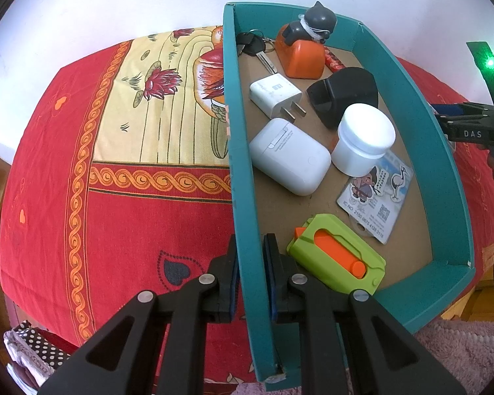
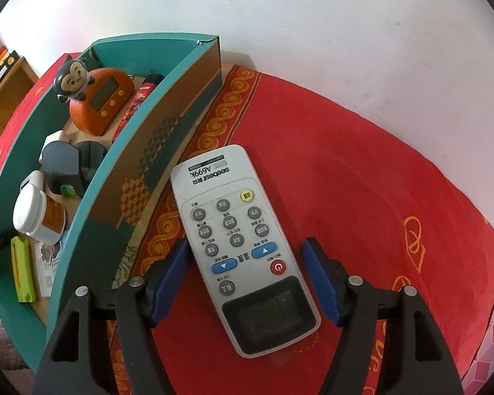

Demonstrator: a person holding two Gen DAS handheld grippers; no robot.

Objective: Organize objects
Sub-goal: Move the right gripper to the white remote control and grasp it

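Grey-white remote [image 2: 243, 247], dark screen end nearest, beside teal box [image 2: 122, 177].

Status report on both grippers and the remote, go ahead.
Left gripper shut on box wall. Right gripper open, straddling remote, not gripping. Remote flat on red cloth beside box. Nothing in the way.

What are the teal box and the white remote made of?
Teal box: looks like cardboard with a matte printed skin; its floor is bare brown and a corner is frayed. White remote: likely hard moulded plastic, slightly glossy, with grey, possibly rubbery, buttons.
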